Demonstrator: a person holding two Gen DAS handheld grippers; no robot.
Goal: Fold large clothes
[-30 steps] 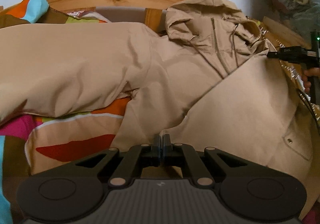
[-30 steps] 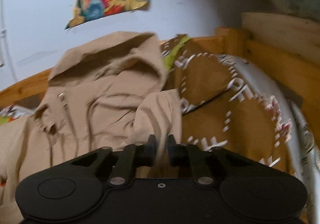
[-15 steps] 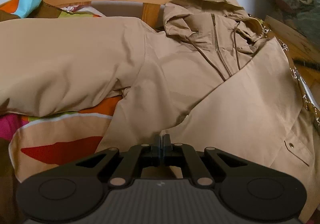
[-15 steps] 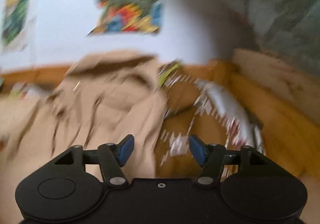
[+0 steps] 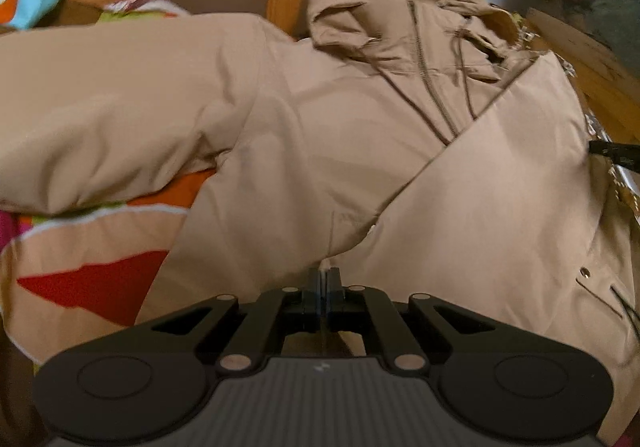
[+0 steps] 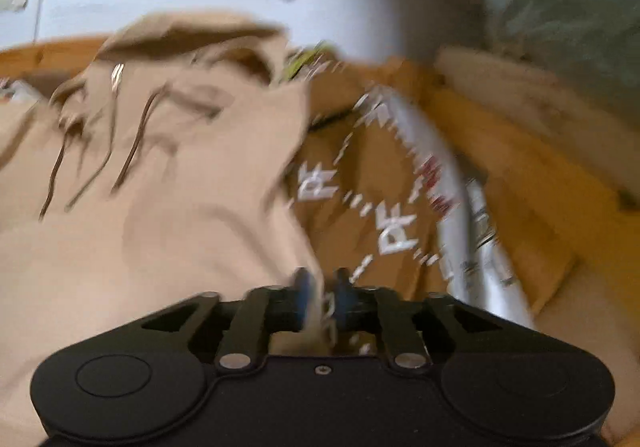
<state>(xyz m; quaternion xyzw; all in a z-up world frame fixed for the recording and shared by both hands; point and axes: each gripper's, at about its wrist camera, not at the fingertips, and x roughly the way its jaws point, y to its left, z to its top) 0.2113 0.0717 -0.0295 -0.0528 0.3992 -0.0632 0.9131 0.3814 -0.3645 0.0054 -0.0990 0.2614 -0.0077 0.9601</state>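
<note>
Half a second back the right gripper (image 6: 320, 287) was wide open; now it's nearly closed on the jacket (image 5: 320, 135) edge, at about 6 o'clock in its blurry view. Left gripper (image 5: 324, 283) stays pinched shut on the hem at 6 o'clock, probably anchoring it for the fold. Jacket's spread over the colourful bedding (image 5: 92, 271), hood (image 5: 384, 7) toward 12.

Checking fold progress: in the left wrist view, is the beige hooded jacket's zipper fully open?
No, the beige hooded jacket lies with its zipper closed below the hood.
</note>
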